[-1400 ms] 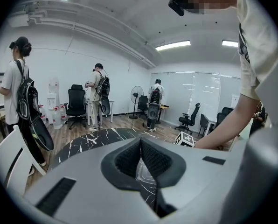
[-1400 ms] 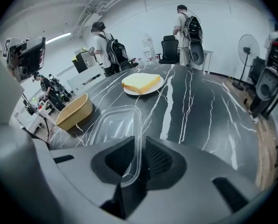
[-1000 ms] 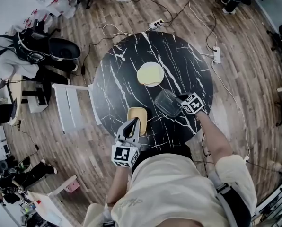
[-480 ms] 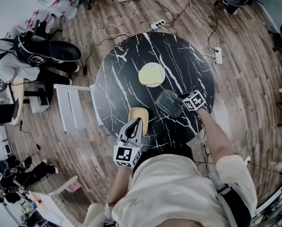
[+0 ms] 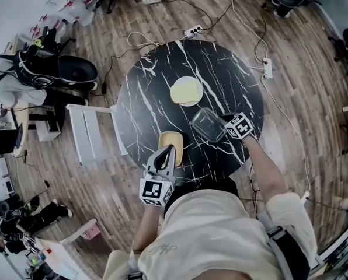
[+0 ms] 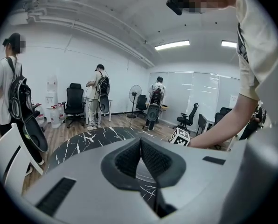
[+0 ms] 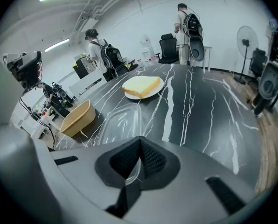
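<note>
Here, right gripper (image 7: 139,148) pinching clear container (image 7: 119,124) rim, left gripper (image 6: 140,146) closed, empty.

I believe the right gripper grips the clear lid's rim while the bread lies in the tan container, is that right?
No: the right gripper view shows the bread on the plate, not in the tan container. The right gripper does grip the clear lid at its rim.

Open table (image 5: 235,83) beyond the plate (image 5: 186,91), tan container (image 5: 170,143) and clear lid (image 5: 208,125) crowding near edge
</note>
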